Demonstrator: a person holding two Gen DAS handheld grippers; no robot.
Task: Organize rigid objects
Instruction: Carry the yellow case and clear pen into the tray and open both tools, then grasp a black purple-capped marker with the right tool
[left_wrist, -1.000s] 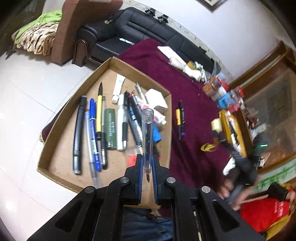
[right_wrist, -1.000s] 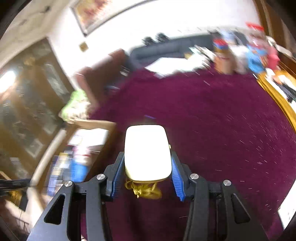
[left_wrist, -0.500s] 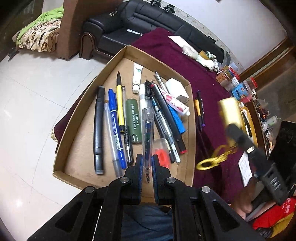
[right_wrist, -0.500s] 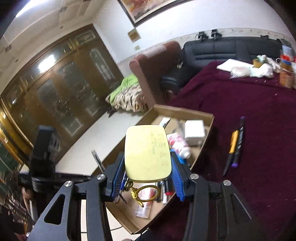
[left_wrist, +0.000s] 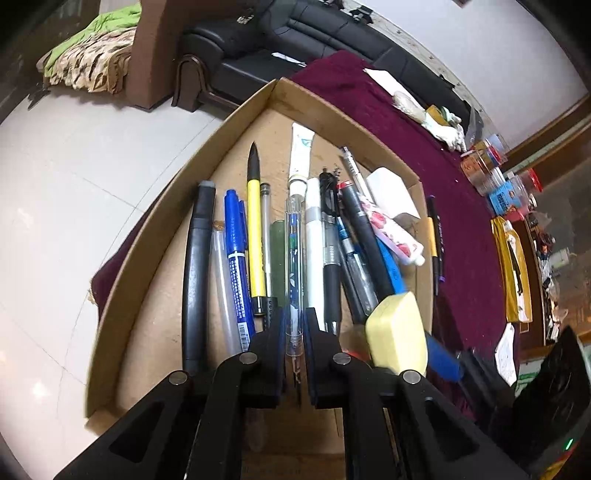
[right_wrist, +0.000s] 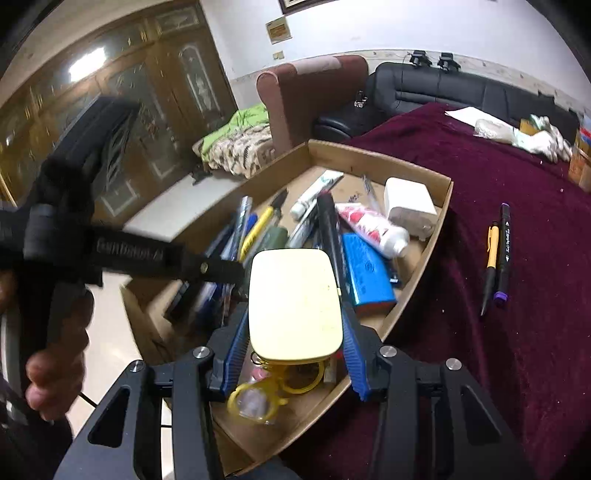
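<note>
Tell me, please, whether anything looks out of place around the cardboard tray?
Yes: an orange pen and a black marker lie loose on the maroon cloth, outside the cardboard tray where the other pens are gathered.

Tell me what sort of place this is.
Most likely a home living room. A black sofa and a brown armchair stand by the wall, a glass-fronted wooden cabinet fills one side, and the cardboard tray of pens sits on a table with a maroon cloth.
</note>
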